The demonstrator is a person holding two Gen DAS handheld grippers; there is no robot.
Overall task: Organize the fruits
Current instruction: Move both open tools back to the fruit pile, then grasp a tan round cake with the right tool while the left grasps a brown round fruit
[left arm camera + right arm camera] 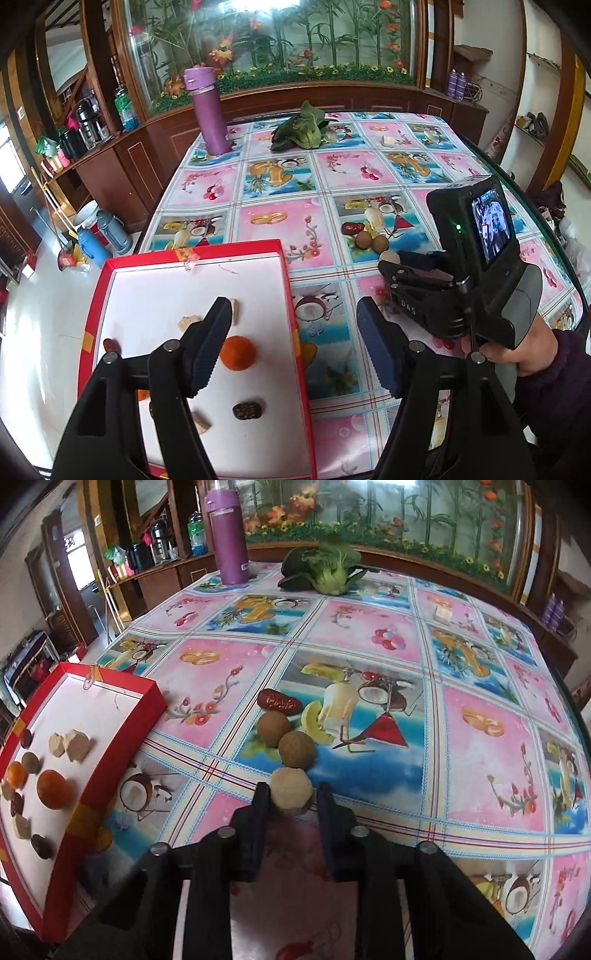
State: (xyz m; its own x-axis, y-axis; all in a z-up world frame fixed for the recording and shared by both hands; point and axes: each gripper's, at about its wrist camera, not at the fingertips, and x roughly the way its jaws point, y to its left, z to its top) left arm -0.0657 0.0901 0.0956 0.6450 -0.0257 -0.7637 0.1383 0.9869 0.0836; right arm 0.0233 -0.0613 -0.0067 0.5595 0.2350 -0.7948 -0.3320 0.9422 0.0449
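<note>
Between the right gripper's (290, 797) closed-in fingertips, a pale round fruit (291, 789); left gripper (291, 347) wide open, empty.

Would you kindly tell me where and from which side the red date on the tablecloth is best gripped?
Grip the red date across its narrow middle, coming from above. It lies flat and elongated, and a brown fruit sits close on its near side, crowding a low approach.
</note>
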